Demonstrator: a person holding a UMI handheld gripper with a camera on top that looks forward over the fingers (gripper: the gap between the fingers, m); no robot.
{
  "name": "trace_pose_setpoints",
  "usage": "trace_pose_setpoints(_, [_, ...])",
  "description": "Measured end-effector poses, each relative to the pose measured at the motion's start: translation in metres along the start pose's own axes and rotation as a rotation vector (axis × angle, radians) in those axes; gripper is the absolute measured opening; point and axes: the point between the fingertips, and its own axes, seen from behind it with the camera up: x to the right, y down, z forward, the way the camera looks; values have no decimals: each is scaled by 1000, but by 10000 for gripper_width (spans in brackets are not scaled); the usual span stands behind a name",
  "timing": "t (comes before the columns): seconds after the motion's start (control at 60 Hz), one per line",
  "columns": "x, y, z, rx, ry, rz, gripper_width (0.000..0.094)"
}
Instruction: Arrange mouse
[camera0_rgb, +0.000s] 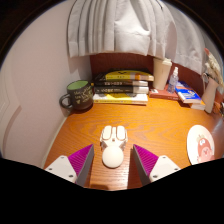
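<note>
**Gripper lined up on mouse, no grasp yet**

Gripper (112, 163) is released: the two fingers stand spread, purple pads (80, 158) facing inward, a clear gap between each pad and the mouse. No contact that I can see.

White mouse (113, 145) lies flat on the wooden worktop (150, 125), resting on its own weight. Its near end sits between the fingertips; the rest of the body extends just ahead of them. Long axis runs roughly along the fingers' line, which suits a side-on pinch across the narrow width.

Surroundings: dark green mug (76, 96) beyond and to the left, a stack of books (123, 87) against the back wall under a white curtain (120, 30). Further books and small items sit to the right of the stack, too small to identify. A white plate with a red figure (202, 145) lies on the worktop to the right of the fingers, near but apart from the mouse.

Judgement: approach stage. The wide finger spread seems chosen to straddle the mouse before closing. Smooth rounded shell may slip if gripped too near its end; moving further forward first looks wiser.
</note>
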Motion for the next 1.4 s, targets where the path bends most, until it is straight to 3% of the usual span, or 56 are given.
trace_pose_setpoints(0.117, [2,-13,21,-11,11,-11,760])
trace_pose_setpoints(0.283, [9,-21,32,9,42,-9,542])
trace_pose_setpoints(0.483, [9,-19,33,-41,28,-14,396])
trace_pose_setpoints(0.767, [10,-28,18,-83,-46,-51,395])
trace_pose_setpoints(0.917, [63,-96,-51,58,-50,-85,394])
trace_pose_setpoints(1.133, [216,-177,-162,255,75,-125,394])
trace_pose_setpoints(1.283, [313,-165,-177,255,139,-68,391])
trace_pose_setpoints(1.4, [353,-110,-145,161,155,-30,392])
